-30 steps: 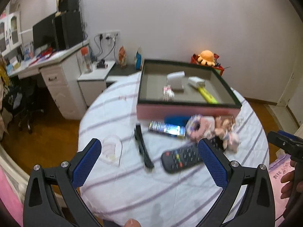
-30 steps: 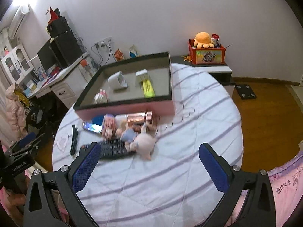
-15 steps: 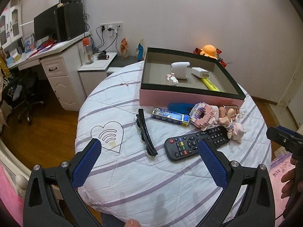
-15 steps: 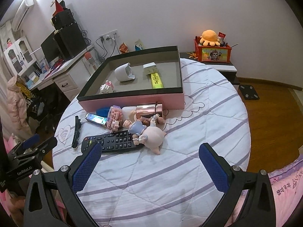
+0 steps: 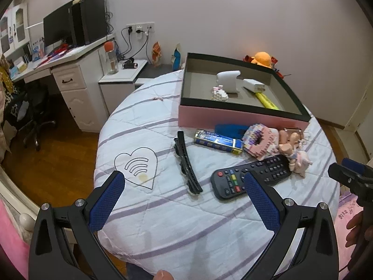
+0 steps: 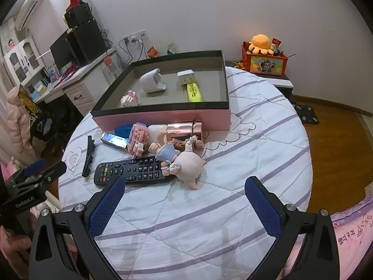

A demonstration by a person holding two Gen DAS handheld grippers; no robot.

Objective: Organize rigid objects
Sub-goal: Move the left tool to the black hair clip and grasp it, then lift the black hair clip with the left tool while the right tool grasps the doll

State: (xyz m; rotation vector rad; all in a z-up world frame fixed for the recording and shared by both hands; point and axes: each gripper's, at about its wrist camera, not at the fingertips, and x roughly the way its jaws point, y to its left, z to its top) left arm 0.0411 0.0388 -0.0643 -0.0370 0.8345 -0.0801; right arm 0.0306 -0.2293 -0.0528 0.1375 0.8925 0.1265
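While both grippers hover over the near edge of the round table (image 5: 163, 231), each has its jaws spread wide and holds nothing: left gripper (image 5: 184, 183), right gripper (image 6: 184, 187). The table wears a white quilted cover with lilac stripes. At the far side sits a pink box (image 6: 163, 116) with a black rim. Inside it lie a white cup-shaped holder (image 6: 152, 81) tipped on its side, a small white block (image 6: 185, 75), a yellow highlighter (image 6: 194, 92) and a small pink-and-white brick figure (image 6: 129, 99).

Loose items cluster just in front of the box. A black remote control (image 6: 132, 171) lies nearest the grippers, with a pink pig doll (image 6: 188, 165) resting on its right end. Behind it are a rose-gold metal canister (image 6: 185, 131) on its side, a pink brick-built block (image 6: 138, 140), a shiny blue-printed packet (image 5: 219, 141), possibly a card box, and a blue flat piece (image 5: 229, 129) touching the box wall. A black hair clip (image 5: 186, 163) lies apart, to the left of the remote.
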